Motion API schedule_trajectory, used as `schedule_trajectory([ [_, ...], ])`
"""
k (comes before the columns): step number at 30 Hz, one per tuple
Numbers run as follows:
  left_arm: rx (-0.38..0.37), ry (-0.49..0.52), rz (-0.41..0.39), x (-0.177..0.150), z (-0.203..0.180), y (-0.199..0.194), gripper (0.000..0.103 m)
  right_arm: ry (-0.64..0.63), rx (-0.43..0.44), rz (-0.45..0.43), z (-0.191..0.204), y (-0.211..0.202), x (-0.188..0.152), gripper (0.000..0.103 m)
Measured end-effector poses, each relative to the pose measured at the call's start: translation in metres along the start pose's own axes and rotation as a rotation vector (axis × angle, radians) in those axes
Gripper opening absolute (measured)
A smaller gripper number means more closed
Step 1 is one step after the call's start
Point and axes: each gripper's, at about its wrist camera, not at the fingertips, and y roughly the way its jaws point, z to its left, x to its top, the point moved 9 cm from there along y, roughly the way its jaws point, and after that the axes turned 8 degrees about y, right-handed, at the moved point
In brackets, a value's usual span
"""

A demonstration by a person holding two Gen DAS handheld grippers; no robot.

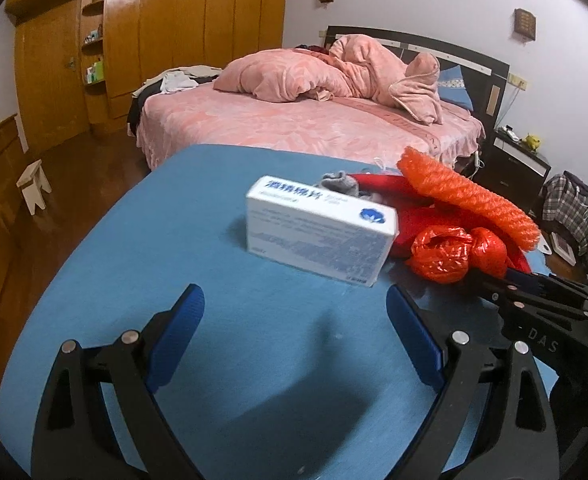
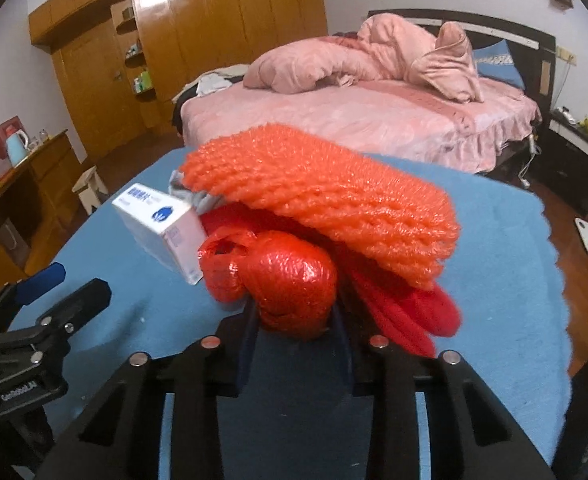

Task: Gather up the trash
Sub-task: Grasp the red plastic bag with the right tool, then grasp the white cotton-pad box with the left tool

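A: Left tongs (image 1: 294,312)?
B: Spread wide, nothing held, low centre of left view, above blue desk (image 1: 133,260). White box (image 1: 318,228) seen just beyond, mid-frame.

A: Right tongs (image 2: 294,316)?
B: Closed round red crumpled bag (image 2: 289,280), centre of right view. Orange foam net (image 2: 326,204) lies above it, on red cloth (image 2: 410,312). Box at mid-left, touching bag.

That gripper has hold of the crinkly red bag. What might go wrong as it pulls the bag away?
1. The orange foam net rests over the pile, right above the red plastic bag; lifting may drag it along or tip it off.
2. The white box leans against the bag, so it could topple.
3. The right gripper pinches only the bag's near end, and slick plastic may slip. The left gripper is open and holds nothing.
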Motion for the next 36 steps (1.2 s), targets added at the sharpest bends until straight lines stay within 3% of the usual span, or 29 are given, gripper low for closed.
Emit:
schedule_trajectory([
  [10,-0.028,0.018,0.039,0.016,-0.029,0.034,0.09,0.016,-0.011,0.003,-0.016,0.002,0.003,0.034],
  [18,0.01,-0.056,0.137,0.003,-0.009,0.053,0.09,0.024,-0.004,0.011,-0.018,0.004,0.001,0.034],
  [25,0.074,-0.087,0.135,-0.005,0.017,0.042,0.09,0.013,-0.01,0.012,-0.018,0.004,-0.001,0.034],
  [31,0.015,-0.086,0.108,0.001,0.002,0.039,0.09,0.022,-0.012,0.007,-0.019,0.004,-0.001,0.034],
  [36,0.03,-0.069,0.131,0.006,-0.007,0.053,0.09,0.031,-0.017,0.009,-0.022,0.004,-0.002,0.034],
])
